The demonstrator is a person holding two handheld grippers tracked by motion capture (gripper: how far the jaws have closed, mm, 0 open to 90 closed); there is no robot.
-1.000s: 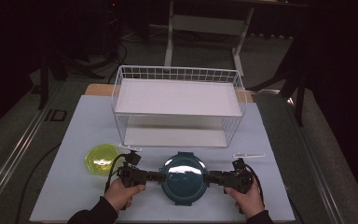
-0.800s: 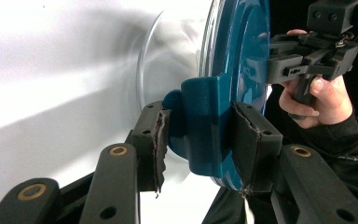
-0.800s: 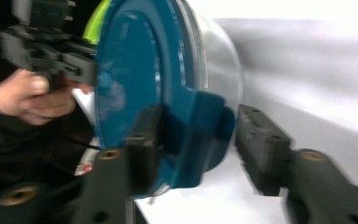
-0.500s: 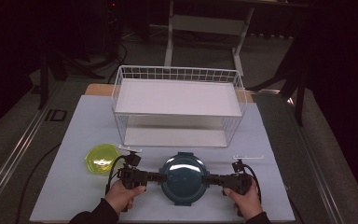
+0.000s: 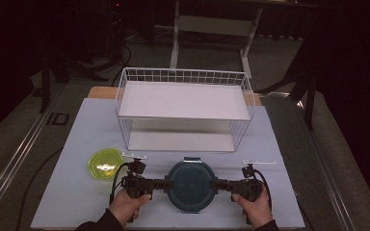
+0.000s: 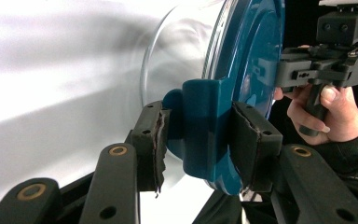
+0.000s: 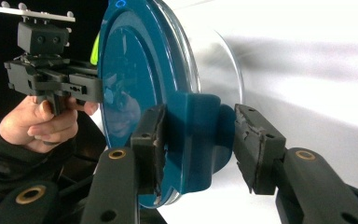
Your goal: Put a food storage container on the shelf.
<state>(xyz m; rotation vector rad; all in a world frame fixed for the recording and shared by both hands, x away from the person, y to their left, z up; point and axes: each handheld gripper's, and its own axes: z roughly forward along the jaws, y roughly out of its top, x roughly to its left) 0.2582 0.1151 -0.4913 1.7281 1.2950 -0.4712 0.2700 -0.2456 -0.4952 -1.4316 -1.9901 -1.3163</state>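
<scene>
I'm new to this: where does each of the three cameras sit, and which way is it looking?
High view: above the person's edge of the table, looking forward and down at lid and rack; left hand and right hand enter from below.
Left gripper view: rides the left gripper, looks along its jaws clamped on a lid tab; right hand beyond.
Right gripper view: rides the right gripper, whose jaws have just been closing on the opposite tab; left hand beyond.
Shared: all three show the lid.
</scene>
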